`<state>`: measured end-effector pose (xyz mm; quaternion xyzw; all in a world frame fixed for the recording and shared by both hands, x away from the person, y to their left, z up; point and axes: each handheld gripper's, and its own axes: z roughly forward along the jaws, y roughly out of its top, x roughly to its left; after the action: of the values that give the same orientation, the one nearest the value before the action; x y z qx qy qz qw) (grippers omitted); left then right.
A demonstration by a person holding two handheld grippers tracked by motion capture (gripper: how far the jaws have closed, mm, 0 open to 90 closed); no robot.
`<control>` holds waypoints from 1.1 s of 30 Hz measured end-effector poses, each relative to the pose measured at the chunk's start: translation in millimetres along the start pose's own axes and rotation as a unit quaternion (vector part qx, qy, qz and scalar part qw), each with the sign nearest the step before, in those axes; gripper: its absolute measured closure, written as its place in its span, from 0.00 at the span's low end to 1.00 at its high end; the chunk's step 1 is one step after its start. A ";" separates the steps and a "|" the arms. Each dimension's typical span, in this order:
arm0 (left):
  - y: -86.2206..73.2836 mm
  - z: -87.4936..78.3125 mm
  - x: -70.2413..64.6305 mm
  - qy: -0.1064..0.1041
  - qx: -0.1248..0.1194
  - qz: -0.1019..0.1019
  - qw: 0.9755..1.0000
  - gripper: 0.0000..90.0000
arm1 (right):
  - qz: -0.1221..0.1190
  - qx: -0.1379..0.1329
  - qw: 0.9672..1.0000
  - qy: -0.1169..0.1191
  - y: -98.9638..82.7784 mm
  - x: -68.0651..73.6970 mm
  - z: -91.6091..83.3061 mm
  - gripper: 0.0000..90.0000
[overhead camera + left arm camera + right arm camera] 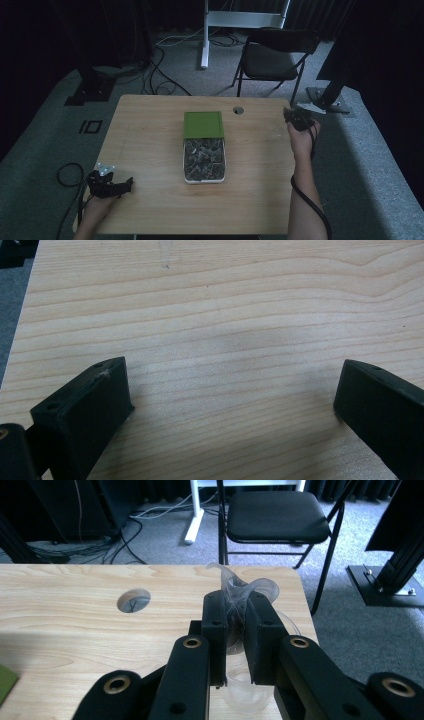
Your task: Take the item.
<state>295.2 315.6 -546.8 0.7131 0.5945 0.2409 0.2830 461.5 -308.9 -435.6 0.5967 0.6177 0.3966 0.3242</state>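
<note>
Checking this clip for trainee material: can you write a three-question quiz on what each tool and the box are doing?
1. True or false: the left tool holds something.
2. The right tool is clamped on: A) a green lid, B) clear crumpled plastic, C) a cable.
3. Fill in: the green lid covers the tray's ____ end, as the high view shows.

Key: 1 false, open over bare table; 2 B; 3 far.
</note>
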 end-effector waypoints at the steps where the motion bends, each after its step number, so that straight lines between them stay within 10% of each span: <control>1: 0.0 0.0 0.0 0.000 0.000 0.000 1.000 0.02 | 0.002 0.001 1.000 0.001 -1.5 -0.4 2.0 0.90; 33: 0.0 0.0 0.0 0.000 0.000 0.000 1.000 0.03 | 0.038 0.034 0.999 0.015 -5.6 -7.1 13.3 0.76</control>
<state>295.2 315.6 -546.8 0.7131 0.5944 0.2409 0.2829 471.0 -314.3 -447.3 0.6246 0.6126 0.3959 0.2790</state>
